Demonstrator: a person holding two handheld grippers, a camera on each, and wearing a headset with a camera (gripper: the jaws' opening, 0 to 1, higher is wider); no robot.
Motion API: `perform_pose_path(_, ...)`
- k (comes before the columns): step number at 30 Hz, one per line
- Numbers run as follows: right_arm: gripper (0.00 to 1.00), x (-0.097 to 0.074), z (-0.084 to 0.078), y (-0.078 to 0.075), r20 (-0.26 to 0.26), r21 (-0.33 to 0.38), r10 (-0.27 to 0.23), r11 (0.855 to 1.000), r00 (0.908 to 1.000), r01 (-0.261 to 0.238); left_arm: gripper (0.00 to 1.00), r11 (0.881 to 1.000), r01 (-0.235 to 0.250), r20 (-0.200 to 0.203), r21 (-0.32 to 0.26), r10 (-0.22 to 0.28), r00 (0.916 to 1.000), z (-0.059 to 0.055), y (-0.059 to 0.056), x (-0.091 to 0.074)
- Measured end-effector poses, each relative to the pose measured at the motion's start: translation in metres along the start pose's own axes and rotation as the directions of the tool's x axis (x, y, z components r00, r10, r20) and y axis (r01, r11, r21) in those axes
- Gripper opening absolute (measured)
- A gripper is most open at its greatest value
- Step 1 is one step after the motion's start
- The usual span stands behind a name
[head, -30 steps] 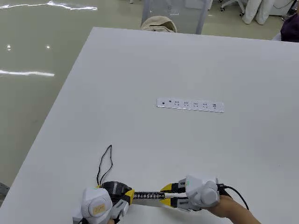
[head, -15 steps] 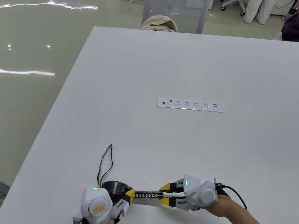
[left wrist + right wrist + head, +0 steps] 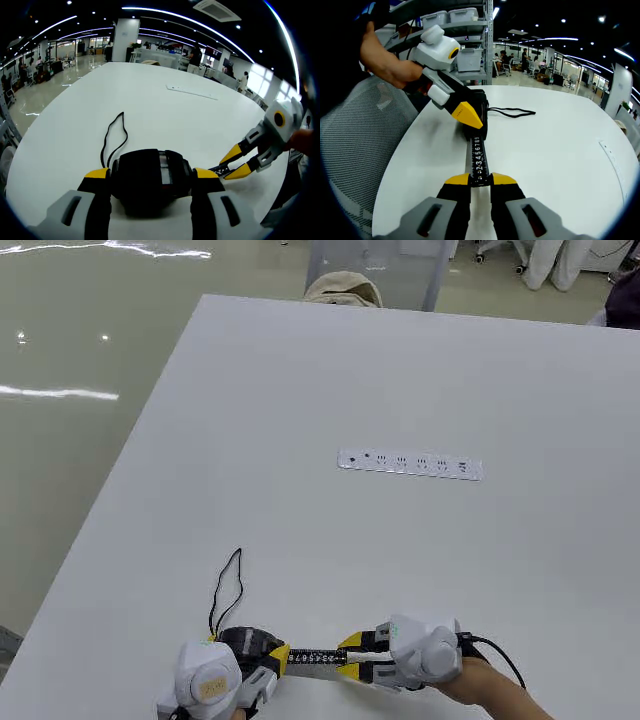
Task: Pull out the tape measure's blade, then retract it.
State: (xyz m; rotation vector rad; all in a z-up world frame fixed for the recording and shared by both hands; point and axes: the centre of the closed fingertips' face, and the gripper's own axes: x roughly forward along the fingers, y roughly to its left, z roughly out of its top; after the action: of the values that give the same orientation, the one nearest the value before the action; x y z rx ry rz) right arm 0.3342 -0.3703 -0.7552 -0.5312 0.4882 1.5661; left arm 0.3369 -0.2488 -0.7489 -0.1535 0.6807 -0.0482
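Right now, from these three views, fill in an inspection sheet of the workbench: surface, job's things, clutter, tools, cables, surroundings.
Surface: white table, smooth and flat.
Job's things: black tape measure near the front edge. Its blade is drawn out a short way, numbers facing up. Its wrist strap lies looped on the table.
Clutter: power strip lying flat mid-table, nothing plugged in.
Tools: left tool shut on the tape measure's body; right tool shut on the blade.
Cables: black cable trailing from the back of the right tool.
Surroundings: glossy floor; beige chair at the table's far edge.
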Motion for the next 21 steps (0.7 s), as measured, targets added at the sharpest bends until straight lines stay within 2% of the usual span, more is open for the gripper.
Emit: perform_pose_path(21, 0.13, 0.0084, 0.0029, -0.0001, 0.005, -0.002, 0.006, 1.0, 1.0, -0.006, 0.61, 1.0, 0.003, 0.003, -0.011, -0.003, 1.0, 0.0002, 0.0003, -0.0002)
